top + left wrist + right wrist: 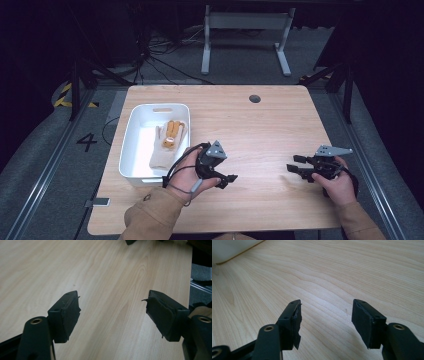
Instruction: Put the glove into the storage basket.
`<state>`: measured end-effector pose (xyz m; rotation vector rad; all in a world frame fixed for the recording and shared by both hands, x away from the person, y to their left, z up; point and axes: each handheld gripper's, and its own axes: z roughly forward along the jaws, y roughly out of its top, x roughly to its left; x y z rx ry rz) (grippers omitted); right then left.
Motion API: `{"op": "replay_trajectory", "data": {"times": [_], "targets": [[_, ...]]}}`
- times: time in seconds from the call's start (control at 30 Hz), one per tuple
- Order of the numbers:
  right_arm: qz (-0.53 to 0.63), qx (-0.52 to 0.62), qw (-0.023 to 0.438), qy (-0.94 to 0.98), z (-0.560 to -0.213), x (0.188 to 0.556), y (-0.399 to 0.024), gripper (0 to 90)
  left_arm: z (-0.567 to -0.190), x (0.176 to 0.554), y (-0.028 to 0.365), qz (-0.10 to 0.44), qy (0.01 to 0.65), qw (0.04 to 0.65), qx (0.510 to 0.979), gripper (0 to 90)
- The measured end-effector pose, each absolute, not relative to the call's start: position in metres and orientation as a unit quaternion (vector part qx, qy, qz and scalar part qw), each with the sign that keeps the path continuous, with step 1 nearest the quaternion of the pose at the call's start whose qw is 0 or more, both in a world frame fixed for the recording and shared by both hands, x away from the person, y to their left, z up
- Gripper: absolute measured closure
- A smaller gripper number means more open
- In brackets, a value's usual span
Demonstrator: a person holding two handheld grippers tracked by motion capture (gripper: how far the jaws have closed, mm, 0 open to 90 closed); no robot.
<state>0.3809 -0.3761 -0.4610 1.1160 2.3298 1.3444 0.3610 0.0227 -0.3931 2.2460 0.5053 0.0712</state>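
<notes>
Floor numeral [86,142] reading "4", left of table [260,130]

The tabletop [260,130] has lots of bare room between both tools; only the white tub [131,145] blocks the left.

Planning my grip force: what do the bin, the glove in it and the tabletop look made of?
Bin: white, smooth, rounded rim, likely moulded plastic. Glove: cream, limp and matte with tan markings, probably knit fabric. Tabletop: pale wood grain, low sheen; solid wood or laminate, can't tell.
</notes>
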Motion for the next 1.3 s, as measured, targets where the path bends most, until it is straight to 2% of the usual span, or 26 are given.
{"op": "replay_trajectory", "data": {"times": [0.63, 1.3], "targets": [[0.463, 0.372, 0.109, 0.797, -0.463, 0.381, -0.373, 41.3, -0.471, 0.35, -0.002, 0.022, 0.183, 0.411, 0.893, 26.3], [0.46, 0.367, 0.105, 0.802, -0.464, 0.381, -0.369, 41.3, -0.469, 0.346, -0.006, 0.025, 0.177, 0.41, 0.894, 24.3]]}}
